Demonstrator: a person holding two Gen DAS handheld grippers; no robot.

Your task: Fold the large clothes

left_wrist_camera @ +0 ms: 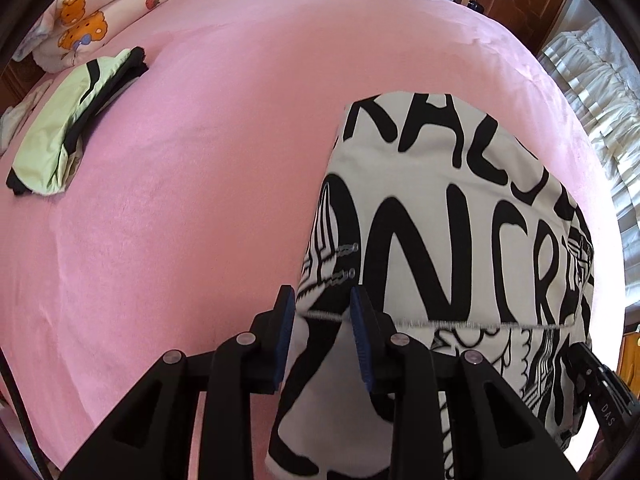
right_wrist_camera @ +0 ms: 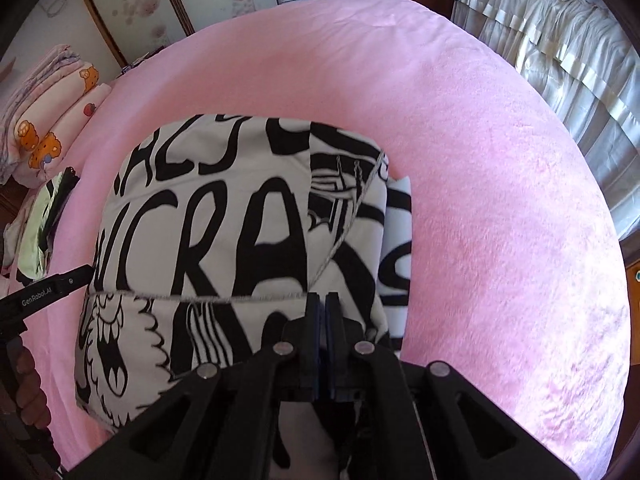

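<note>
A white garment with bold black lettering lies folded on the pink bed; in the right wrist view it fills the middle. My left gripper is open, its blue pads either side of the garment's near stitched hem at its left corner. My right gripper is shut on the hem near the garment's right side. The other gripper's black body shows at the left edge of the right wrist view.
A folded light-green and black garment lies at the bed's left side. Folded cartoon-print bedding sits at the far left corner. White ruffled curtains hang on the right. The pink bed cover spreads all around.
</note>
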